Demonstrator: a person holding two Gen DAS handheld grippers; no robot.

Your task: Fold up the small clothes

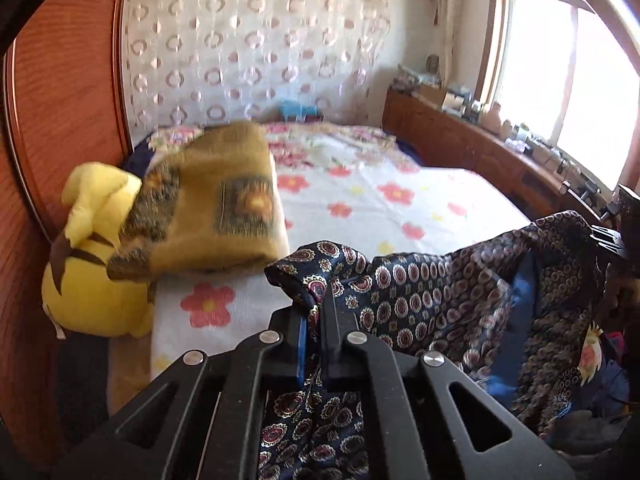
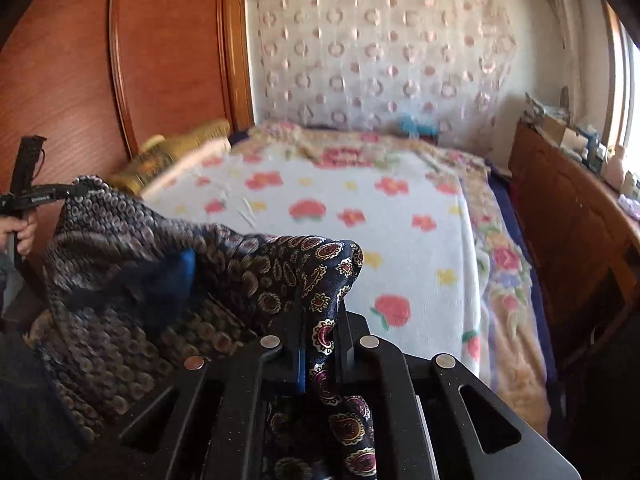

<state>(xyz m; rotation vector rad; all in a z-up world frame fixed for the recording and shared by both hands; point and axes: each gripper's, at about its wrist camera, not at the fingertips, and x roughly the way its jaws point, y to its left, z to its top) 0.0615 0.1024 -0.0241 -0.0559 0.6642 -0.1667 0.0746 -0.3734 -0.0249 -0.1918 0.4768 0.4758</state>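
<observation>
A dark navy patterned silky garment (image 1: 432, 292) with a blue lining hangs stretched in the air between my two grippers, above the near end of the bed. My left gripper (image 1: 314, 312) is shut on its left corner. My right gripper (image 2: 320, 320) is shut on the other corner of the garment (image 2: 168, 276). The right gripper also shows at the right edge of the left wrist view (image 1: 612, 236), and the left gripper shows at the left edge of the right wrist view (image 2: 60, 192), held by a hand.
A bed with a white flowered blanket (image 1: 384, 208) lies ahead. A folded yellow-brown blanket (image 1: 216, 208) and a yellow plush toy (image 1: 96, 264) sit at its left against a wooden headboard (image 1: 64, 100). A cluttered wooden cabinet (image 1: 500, 152) runs under the window at right.
</observation>
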